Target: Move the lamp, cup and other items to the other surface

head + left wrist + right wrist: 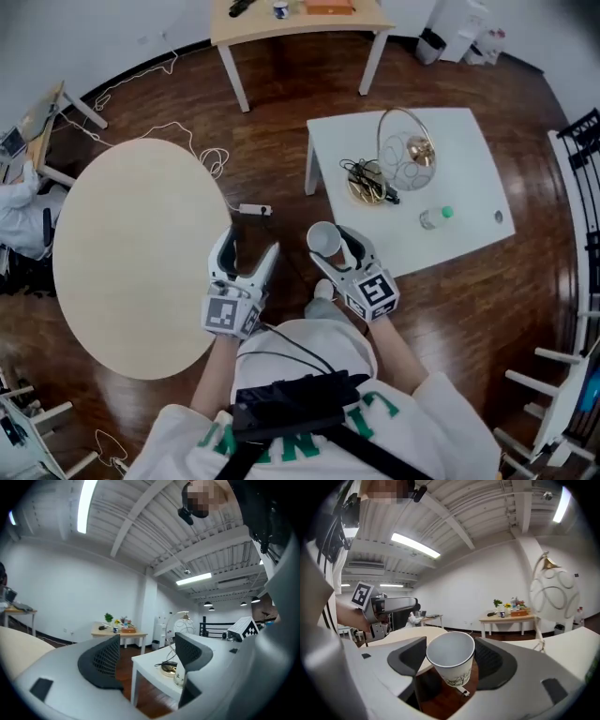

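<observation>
Close before your chest, your right hand-held gripper (332,246) is clamped on the paper cup (324,238), mouth up, over the floor (281,169) just beside the white surface's (469,239) near corner. Your left hand-held gripper (247,246) hangs released, nothing between its jaws, near the round surface (131,262). The lamp (405,155) and a bottle (436,217) sit on the white surface.

You're working in a roomy lab or studio: dark wood floor (281,173), white walls (70,588), ceiling beams (136,513) with tube lights (86,506), a round table (141,253), white table (464,169), loose cables (214,159).
</observation>
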Demonstrator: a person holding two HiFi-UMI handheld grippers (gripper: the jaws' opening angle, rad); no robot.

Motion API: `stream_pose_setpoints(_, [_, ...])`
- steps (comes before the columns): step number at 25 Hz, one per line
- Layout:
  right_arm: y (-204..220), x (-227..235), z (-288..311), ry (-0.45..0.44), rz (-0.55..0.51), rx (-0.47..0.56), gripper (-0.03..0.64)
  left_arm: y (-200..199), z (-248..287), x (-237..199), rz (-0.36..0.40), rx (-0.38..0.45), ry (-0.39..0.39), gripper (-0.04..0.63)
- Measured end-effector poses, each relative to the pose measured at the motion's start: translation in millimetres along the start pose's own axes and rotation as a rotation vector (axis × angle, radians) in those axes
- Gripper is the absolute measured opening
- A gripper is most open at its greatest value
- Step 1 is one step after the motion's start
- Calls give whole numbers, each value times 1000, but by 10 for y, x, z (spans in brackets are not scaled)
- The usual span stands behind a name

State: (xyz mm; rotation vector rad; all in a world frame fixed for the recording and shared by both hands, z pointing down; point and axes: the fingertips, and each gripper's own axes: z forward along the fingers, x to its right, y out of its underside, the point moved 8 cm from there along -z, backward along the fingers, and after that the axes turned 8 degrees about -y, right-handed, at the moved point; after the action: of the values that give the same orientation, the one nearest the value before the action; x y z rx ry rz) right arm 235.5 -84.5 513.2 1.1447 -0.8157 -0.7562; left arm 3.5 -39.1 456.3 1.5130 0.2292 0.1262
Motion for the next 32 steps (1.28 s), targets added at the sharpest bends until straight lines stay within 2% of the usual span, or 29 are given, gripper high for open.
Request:
stream_pose_setpoints(6, [-233, -717, 1190, -217, -35, -32, 342, -108, -952, -1141, -10, 42, -259, 351])
stream_pose_setpoints(11, [-394, -1392, 2184, -472, -97, -70, 341, -192, -1639, -1638, -44, 70, -469, 351])
stream_pose_setpoints(17, [-417, -2399, 3185, -676, -148, -118, 342, -109, -2526, -2211, -42, 89, -664, 345])
stream_pose_setpoints(21, [-350, -3029, 3721, -776, -173, -153, 342, -171, -2981, -2417, -43, 64, -740, 345])
stream_pose_setpoints(24, [-220, -3432, 4089, -833, -189, -177, 342, -178, -3247, -2505, -79, 71, -824, 345])
stream_pose_setpoints(27, [71, -3768, 4415, -860, -186, -230, 342, 42, -3551, -2609, -69, 69, -892, 342])
stream_pose_setpoints(32, [477, -4315, 4849, -896, -225, -266, 347, 121, -3992, -2806, -76, 21, -976, 341])
